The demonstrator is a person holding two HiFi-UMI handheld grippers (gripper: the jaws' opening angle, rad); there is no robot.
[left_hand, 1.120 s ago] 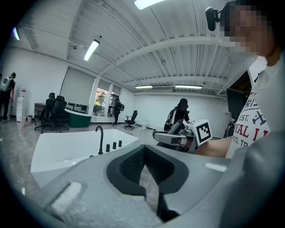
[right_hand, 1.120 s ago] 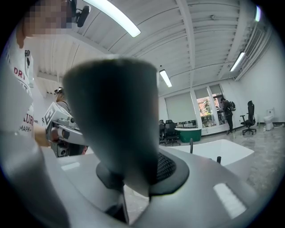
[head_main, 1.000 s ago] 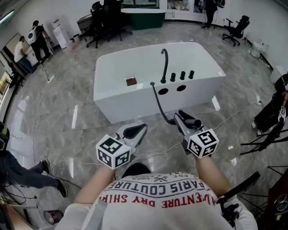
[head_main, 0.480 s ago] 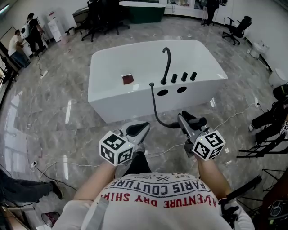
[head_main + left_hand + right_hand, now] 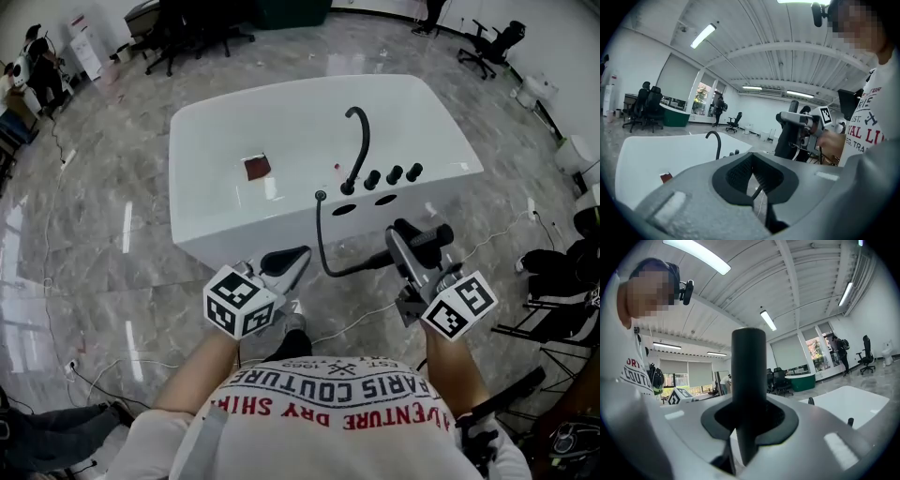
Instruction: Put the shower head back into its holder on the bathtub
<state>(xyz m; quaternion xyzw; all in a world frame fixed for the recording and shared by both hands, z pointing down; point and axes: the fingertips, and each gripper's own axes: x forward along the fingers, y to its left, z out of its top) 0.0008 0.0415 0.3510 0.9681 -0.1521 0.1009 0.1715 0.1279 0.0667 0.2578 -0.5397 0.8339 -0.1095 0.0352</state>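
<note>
Bathtub (image 5: 234,230) holds reddish square (image 5: 256,168).

**Room setting.** Glossy grey marble-pattern floor (image 5: 94,234) with pale reflected streaks and thin cables (image 5: 361,323) trailing across it. Black office chairs (image 5: 187,28) cluster at the far end; a single chair (image 5: 487,42) stands apart at far right. White ribbed ceiling (image 5: 787,47) carries tube lights (image 5: 703,35). Tall windows (image 5: 818,350), partly covered by roller blinds (image 5: 787,352), rise behind a dark green unit (image 5: 802,380). People (image 5: 37,56) stand at far left.
</note>
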